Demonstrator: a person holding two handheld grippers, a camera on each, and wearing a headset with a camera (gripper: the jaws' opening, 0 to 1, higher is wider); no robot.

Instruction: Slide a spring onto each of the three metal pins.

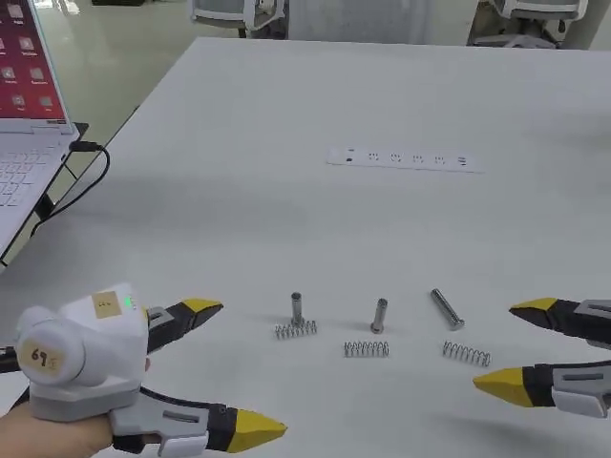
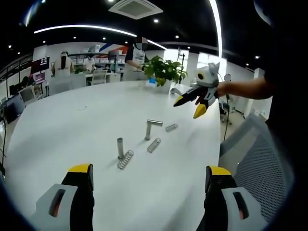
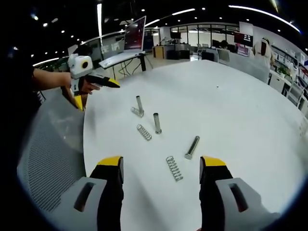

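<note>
Left tool (image 1: 239, 367) and right tool (image 1: 501, 345) hover with jaws wide, empty, over the smooth white desk (image 1: 286, 143). Two slim steel pins (image 1: 296, 308) stand upright; the third pin (image 1: 446, 308) seems to lie flat and may roll. Thin coiled springs (image 1: 367, 350) beside them could slip or jump from hard jaws.

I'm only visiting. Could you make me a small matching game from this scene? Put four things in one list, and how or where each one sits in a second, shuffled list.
Things:
1. left pin
2. right pin
3. laptop
4. power strip

States:
A. lying on its side
B. white, flat, far across the table
C. open, screen lit, off to the left
D. standing upright, a spring at its base

Pairs: 1-D, 2-A, 3-C, 4-B
</note>
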